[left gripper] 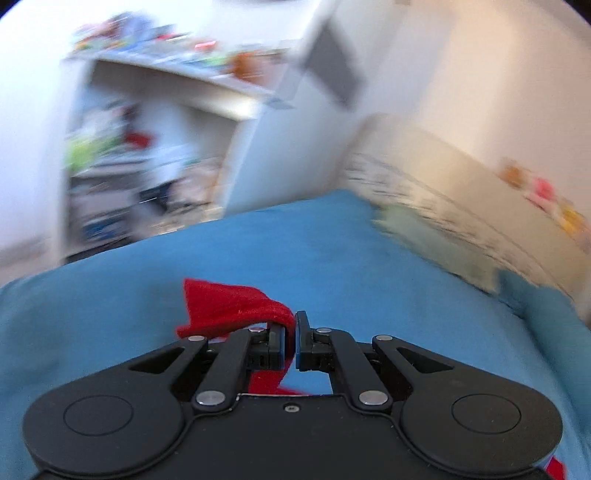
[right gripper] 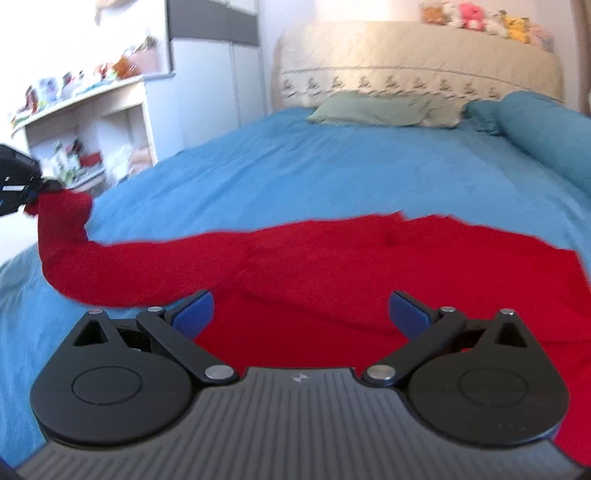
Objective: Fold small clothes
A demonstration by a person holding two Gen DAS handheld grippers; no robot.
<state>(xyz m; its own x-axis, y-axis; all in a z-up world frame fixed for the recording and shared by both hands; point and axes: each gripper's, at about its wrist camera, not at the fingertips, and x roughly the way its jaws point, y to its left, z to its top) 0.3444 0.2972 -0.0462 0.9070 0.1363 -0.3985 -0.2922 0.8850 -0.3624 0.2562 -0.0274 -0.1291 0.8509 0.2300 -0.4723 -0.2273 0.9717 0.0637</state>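
A red garment (right gripper: pixel 332 266) lies spread on the blue bedspread (right gripper: pixel 295 166). One long sleeve (right gripper: pixel 74 254) is lifted off the bed to the left. My left gripper (left gripper: pixel 295 332) is shut on the end of that sleeve (left gripper: pixel 229 306), and it also shows at the left edge of the right wrist view (right gripper: pixel 22 188). My right gripper (right gripper: pixel 300 314) is open and empty, its blue pads (right gripper: pixel 195 312) hovering just above the near part of the garment's body.
A green pillow (right gripper: pixel 373 109) and a blue bolster (right gripper: pixel 535 125) lie at the padded cream headboard (right gripper: pixel 406 55), with plush toys (right gripper: pixel 476 18) on top. White shelves (right gripper: pixel 85 122) full of small items stand left of the bed.
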